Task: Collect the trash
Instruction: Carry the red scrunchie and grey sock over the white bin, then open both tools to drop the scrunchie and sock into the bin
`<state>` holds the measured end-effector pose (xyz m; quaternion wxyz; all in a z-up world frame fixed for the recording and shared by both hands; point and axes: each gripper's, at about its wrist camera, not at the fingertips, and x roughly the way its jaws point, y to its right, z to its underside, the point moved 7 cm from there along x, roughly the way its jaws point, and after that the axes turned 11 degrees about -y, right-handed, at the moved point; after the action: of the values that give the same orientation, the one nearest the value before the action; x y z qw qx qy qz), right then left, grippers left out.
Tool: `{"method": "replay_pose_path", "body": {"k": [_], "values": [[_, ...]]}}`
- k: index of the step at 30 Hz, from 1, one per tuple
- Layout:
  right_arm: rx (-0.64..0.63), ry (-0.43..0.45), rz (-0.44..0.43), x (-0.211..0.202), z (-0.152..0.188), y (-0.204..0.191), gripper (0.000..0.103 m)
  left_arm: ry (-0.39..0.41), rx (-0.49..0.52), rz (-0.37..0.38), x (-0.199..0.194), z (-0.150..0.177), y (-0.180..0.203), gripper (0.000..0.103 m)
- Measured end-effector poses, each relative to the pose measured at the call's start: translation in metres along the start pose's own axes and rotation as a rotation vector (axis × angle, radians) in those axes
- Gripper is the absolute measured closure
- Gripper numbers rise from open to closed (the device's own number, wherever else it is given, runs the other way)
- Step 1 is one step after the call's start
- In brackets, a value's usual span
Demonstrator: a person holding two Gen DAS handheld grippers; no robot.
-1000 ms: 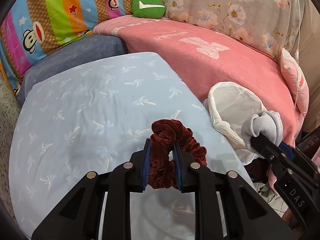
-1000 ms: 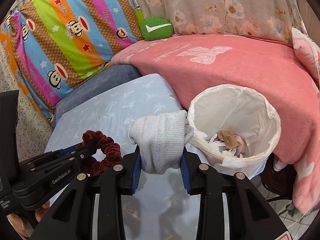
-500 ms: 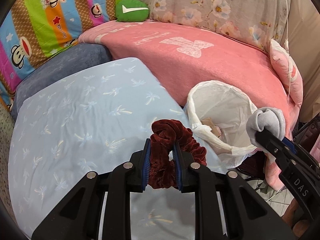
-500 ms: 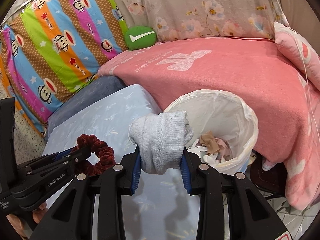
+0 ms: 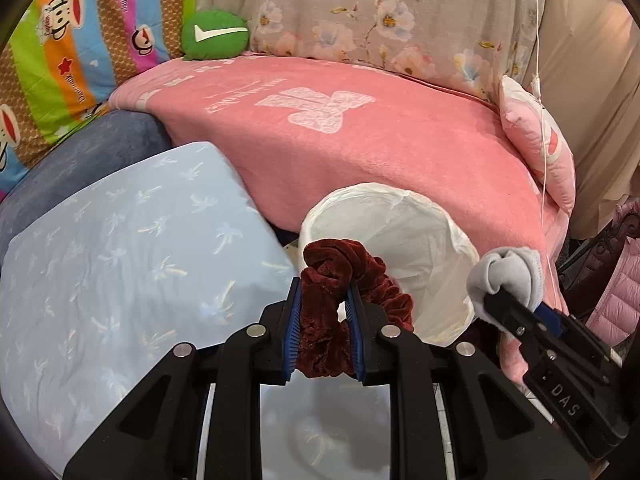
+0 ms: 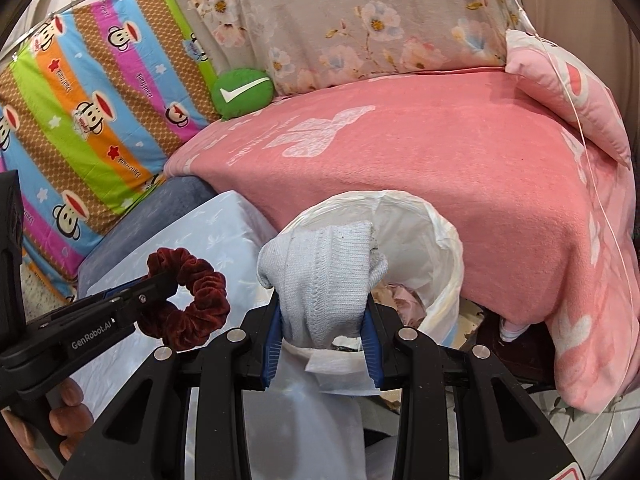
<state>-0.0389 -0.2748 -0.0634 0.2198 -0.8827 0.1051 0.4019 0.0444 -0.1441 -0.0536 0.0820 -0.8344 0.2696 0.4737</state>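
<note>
My left gripper [image 5: 323, 300] is shut on a dark red velvet scrunchie [image 5: 340, 280], which hangs at the near rim of a white-lined trash bin [image 5: 384, 224]. To its right, my right gripper [image 6: 323, 312] is shut on a rolled light grey sock [image 6: 324, 276], held over the near edge of the same bin [image 6: 440, 240]. Crumpled paper scraps [image 6: 400, 296] lie inside the bin. In the right wrist view the left gripper [image 6: 160, 286] with the scrunchie [image 6: 192, 300] shows at the left, a person's fingers [image 6: 68, 416] below it.
A pink blanket [image 5: 360, 128] covers the sofa behind the bin. A light blue cushion [image 5: 120, 260] lies to the left, over a dark blue one [image 5: 80, 152]. A green round pillow [image 5: 214, 34], a striped monkey blanket [image 6: 88, 112] and a pink pillow [image 6: 568, 92] sit around.
Both grippers have travelled to the right from over the blue cushion toward the bin, which now sits right ahead of them. Each keeps its grip on its item.
</note>
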Motion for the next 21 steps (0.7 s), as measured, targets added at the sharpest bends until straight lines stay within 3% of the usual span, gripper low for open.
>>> {"method": "replay_pose_path", "body": {"k": [8,15,18,21], "values": [[0.037,-0.008,0.015,0.011,-0.008,0.021,0.07,-0.006,0.032,0.073,0.017,-0.018,0.023,0.08],[0.044,-0.001,0.017,0.019,-0.021,0.026,0.07,-0.007,0.027,0.07,0.03,-0.03,0.028,0.061],[0.035,-0.004,0.015,0.026,-0.028,0.024,0.069,-0.003,0.02,0.056,0.031,-0.033,0.024,0.06],[0.027,-0.01,0.015,0.033,-0.031,0.019,0.066,0.004,0.011,0.029,0.031,-0.032,0.017,0.049]]}}
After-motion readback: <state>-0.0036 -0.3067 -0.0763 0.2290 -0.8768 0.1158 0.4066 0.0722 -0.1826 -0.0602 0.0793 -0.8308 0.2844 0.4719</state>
